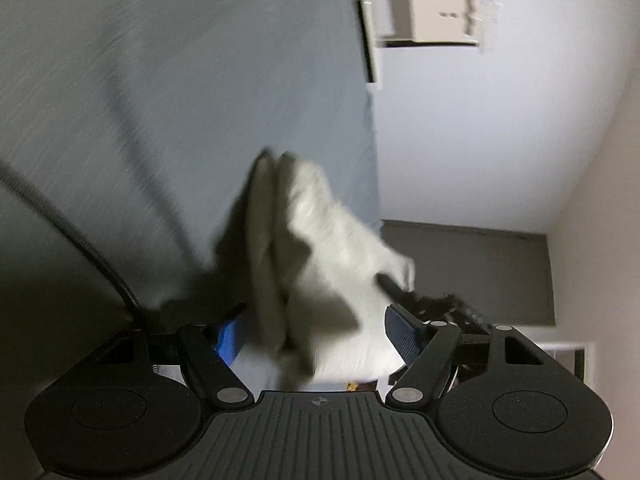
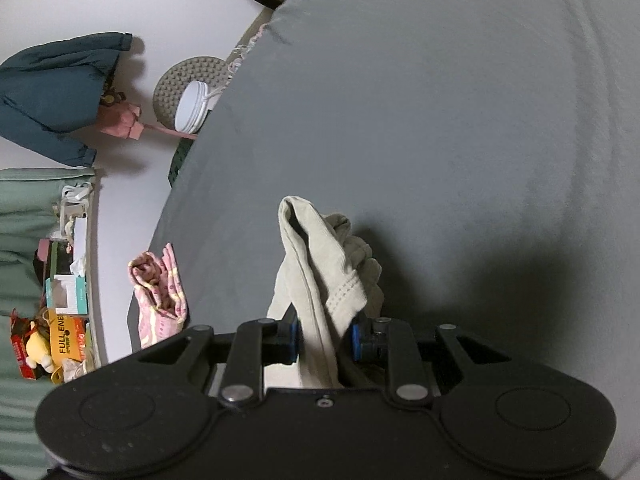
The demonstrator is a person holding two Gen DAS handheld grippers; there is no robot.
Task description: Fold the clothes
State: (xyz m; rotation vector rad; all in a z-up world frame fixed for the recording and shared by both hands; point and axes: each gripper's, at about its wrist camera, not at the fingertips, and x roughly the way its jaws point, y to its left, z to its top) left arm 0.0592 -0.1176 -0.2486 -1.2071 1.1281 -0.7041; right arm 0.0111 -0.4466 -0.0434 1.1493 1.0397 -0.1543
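Observation:
A cream-white garment (image 2: pixel 320 264) hangs bunched over the grey bed sheet (image 2: pixel 440 120). My right gripper (image 2: pixel 325 340) is shut on its lower folds, with the cloth pinched between the blue pads (image 2: pixel 295 340). In the left wrist view the same garment (image 1: pixel 320 240) is blurred and droops between the fingers of my left gripper (image 1: pixel 316 336), whose jaws stand wide apart and are not pinching it. A dark gripper part (image 1: pixel 432 304) shows just right of the cloth. The grey sheet (image 1: pixel 160 80) fills that view's left side.
A pink patterned garment (image 2: pixel 158 292) lies crumpled near the bed's left edge. Beyond that edge are a teal jacket (image 2: pixel 52 92) on the wall, a round mat with a white tub (image 2: pixel 192 100), and a clutter of boxes (image 2: pixel 60 320). A white cabinet (image 1: pixel 432 16) stands past the bed.

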